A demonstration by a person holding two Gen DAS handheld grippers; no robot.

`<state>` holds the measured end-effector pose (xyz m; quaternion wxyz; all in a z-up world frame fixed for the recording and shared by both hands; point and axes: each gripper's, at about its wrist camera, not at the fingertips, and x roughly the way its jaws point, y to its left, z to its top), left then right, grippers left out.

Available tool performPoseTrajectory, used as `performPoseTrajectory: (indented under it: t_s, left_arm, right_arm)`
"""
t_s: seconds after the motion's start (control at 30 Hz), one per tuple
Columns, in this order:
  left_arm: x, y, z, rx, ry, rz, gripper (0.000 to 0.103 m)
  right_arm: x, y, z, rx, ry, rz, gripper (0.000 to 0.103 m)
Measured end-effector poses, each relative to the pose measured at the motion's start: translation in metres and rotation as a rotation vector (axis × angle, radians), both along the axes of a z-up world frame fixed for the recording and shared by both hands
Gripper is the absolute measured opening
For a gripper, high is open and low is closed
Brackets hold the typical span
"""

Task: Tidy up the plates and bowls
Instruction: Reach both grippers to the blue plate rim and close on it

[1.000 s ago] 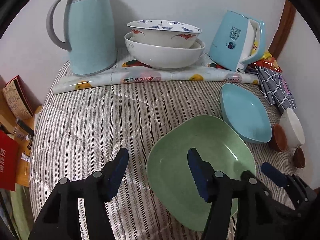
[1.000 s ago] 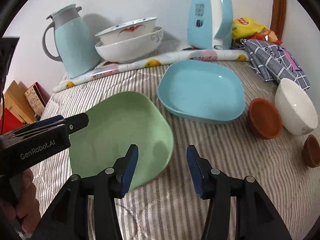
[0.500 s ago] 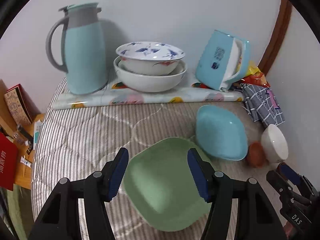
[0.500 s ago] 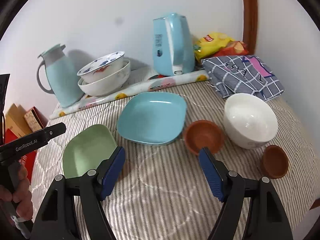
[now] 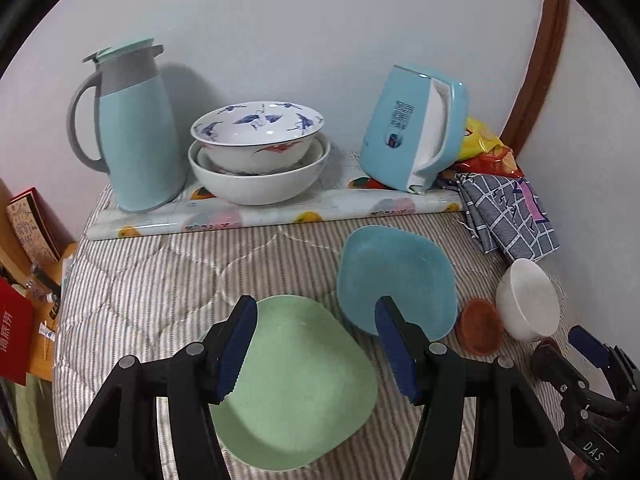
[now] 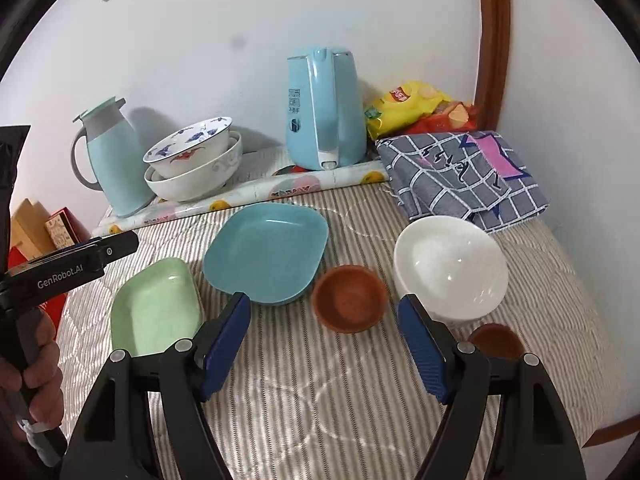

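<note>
Through the left wrist camera I see my left gripper [image 5: 316, 344] hanging over the green plate [image 5: 304, 396], its jaws apart with nothing between them and clear of the plate. The green plate lies flat on the striped quilt [image 5: 160, 288]. Just beyond it, touching or nearly touching its far right edge, sits the blue plate [image 5: 394, 272]. To the right of that are a small brown bowl [image 5: 480, 326] and a white bowl [image 5: 528, 300], close together. Against the wall, two patterned bowls [image 5: 258, 148] are nested on a rolled mat [image 5: 272, 212], between a pale blue thermos jug [image 5: 132, 132] and a blue kettle [image 5: 412, 128]. At the lower right edge my right gripper [image 5: 576, 344] pokes into view.

Through the right wrist camera the right gripper [image 6: 324, 344] stands wide apart and empty above the quilt; its jaws have just been opening. The small brown bowl [image 6: 348, 298] lies just beyond the tips, between the blue plate [image 6: 266, 252] and the white bowl [image 6: 450, 268]. A second small brown bowl [image 6: 496, 340] is partly hidden behind the right finger. The green plate [image 6: 156, 308] lies at the left, beside the blue one. A folded checked cloth [image 6: 460, 176] and snack bags [image 6: 416, 106] sit in the far corner. My left hand [image 6: 36, 380] holds the other gripper at the left edge.
</note>
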<state>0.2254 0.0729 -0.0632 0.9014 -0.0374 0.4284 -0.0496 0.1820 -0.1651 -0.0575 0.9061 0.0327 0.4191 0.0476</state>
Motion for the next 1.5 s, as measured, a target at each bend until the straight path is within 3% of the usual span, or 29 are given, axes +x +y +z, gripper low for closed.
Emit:
performPoseTrajectory:
  t_s: [0.4,1.0,1.5]
  left_arm:
    - [0.027,-0.02,-0.012,0.012,0.025,-0.011,0.059]
    - [0.085,-0.035,-0.052,0.019,0.115,-0.014,0.059]
    - [0.11,-0.04,-0.084,0.03,0.163,-0.034,0.057]
  right_arm:
    - [0.027,0.001,-0.003,-0.035,-0.006,0.037,0.075]
    - [0.108,-0.004,-0.035,-0.012,0.041,0.029,0.075]
    - [0.143,0.011,-0.086,-0.035,0.116,0.07,0.056]
